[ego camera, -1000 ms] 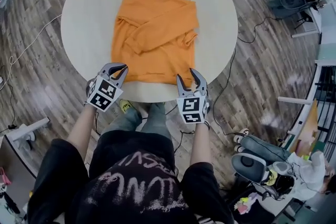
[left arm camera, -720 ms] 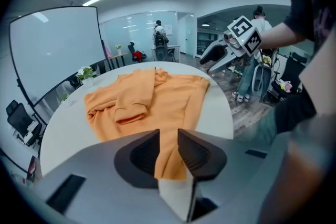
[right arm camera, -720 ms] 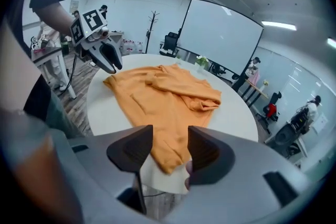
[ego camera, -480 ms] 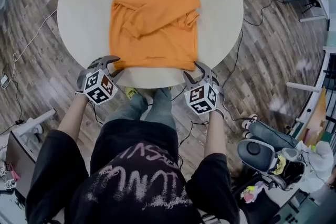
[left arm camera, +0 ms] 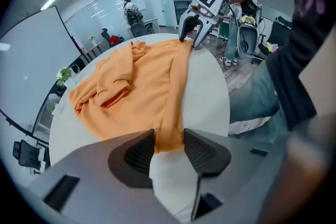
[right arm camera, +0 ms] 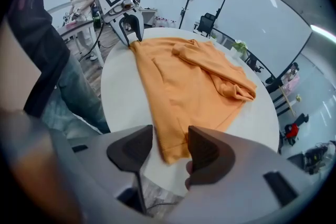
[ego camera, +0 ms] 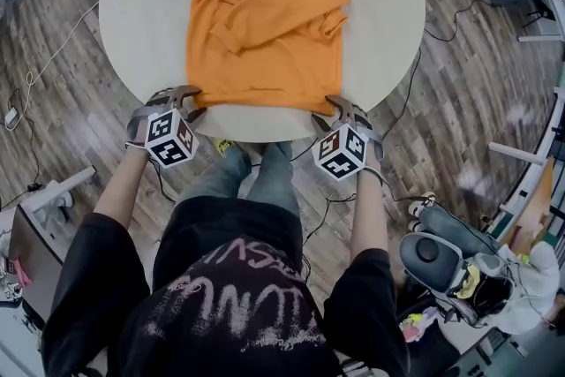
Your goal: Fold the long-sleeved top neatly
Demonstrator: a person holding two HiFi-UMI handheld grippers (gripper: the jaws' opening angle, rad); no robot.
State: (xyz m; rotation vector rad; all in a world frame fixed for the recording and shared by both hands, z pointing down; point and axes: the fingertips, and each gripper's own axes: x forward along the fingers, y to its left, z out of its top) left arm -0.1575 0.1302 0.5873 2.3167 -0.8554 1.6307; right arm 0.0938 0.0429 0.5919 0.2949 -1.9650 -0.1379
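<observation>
Table (ego camera: pixel 381 13): gripper views alone show top (left arm camera: pixel 142 86) between jaws.

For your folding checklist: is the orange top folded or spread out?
Partly folded: the top has its sleeves crossed over the front, but its body lies flat, full length, on the table.
</observation>
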